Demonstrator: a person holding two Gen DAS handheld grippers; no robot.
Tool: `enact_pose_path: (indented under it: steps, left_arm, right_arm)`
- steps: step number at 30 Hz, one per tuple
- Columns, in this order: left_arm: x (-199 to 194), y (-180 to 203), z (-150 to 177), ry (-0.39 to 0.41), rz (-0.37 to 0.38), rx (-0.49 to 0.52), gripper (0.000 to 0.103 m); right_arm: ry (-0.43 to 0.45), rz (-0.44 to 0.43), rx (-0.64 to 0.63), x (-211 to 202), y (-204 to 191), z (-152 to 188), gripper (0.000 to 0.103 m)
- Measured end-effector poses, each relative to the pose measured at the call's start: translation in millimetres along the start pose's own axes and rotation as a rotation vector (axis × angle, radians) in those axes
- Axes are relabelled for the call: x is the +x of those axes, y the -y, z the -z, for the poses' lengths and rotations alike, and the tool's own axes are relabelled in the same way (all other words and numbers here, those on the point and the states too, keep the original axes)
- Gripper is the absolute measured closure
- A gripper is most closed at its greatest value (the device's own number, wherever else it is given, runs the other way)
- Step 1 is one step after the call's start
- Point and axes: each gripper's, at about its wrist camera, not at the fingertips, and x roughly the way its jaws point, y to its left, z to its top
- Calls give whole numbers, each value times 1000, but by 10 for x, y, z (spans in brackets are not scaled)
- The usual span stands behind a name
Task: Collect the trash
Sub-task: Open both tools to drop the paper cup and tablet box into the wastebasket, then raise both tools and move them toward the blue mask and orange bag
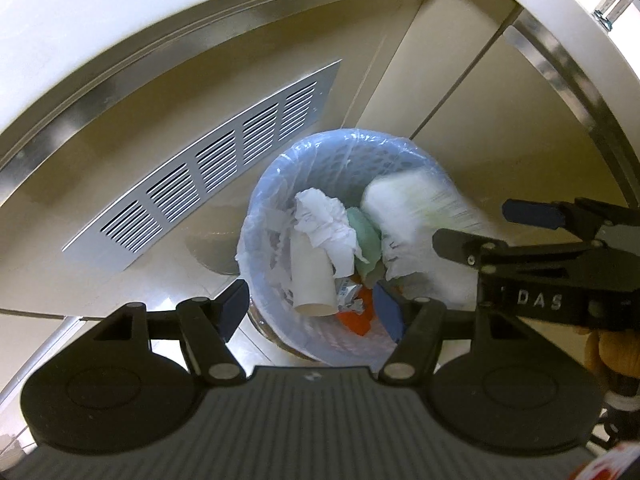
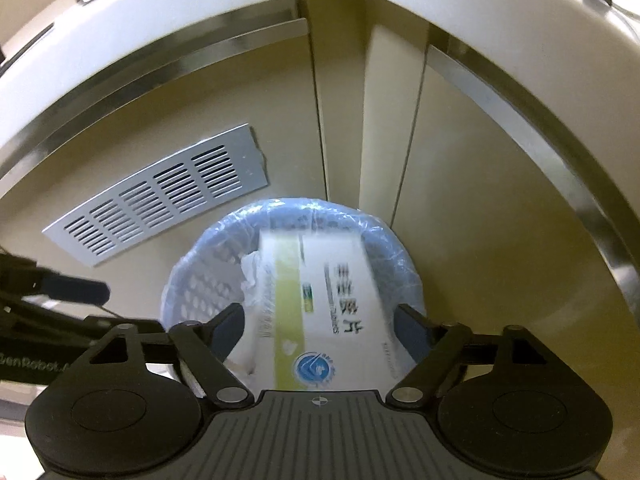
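Our right claw (image 2: pixel 320 328) stands apart over the round blue mesh bin lined with clear plastic (image 2: pixel 192 280), the white-and-green printed carton (image 2: pixel 332 300) blurred between its pads, seemingly dropping in. Left claw (image 1: pixel 312 308) gapes empty. Next, we'd fetch more trash.

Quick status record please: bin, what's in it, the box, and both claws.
bin: blue mesh bin with clear liner, on the floor by a cabinet corner
contents: paper cup, crumpled tissue, green scrap, orange scrap
box: white and green carton, blurred, over the bin mouth between the right pads, no pad contact seen
left claw: open, empty, above the bin
right claw: open
vent: metal grille on the cabinet panel
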Motion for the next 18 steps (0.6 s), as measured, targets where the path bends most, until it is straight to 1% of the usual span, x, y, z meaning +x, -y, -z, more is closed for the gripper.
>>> enact_pose_path:
  steps: [11,17,18]
  left_arm:
    - [-15,-29,41,12,7,-5,38]
    - [-156,-22,31,45,26,5,38]
    - [-187,-20,31,51,30,8,38]
  right_arm:
    - [-23,13,1,-71,10,89,21]
    - [-13,19,-17,-184,-62,53,21]
    - [-27,14,-25,-205,-68,49,21]
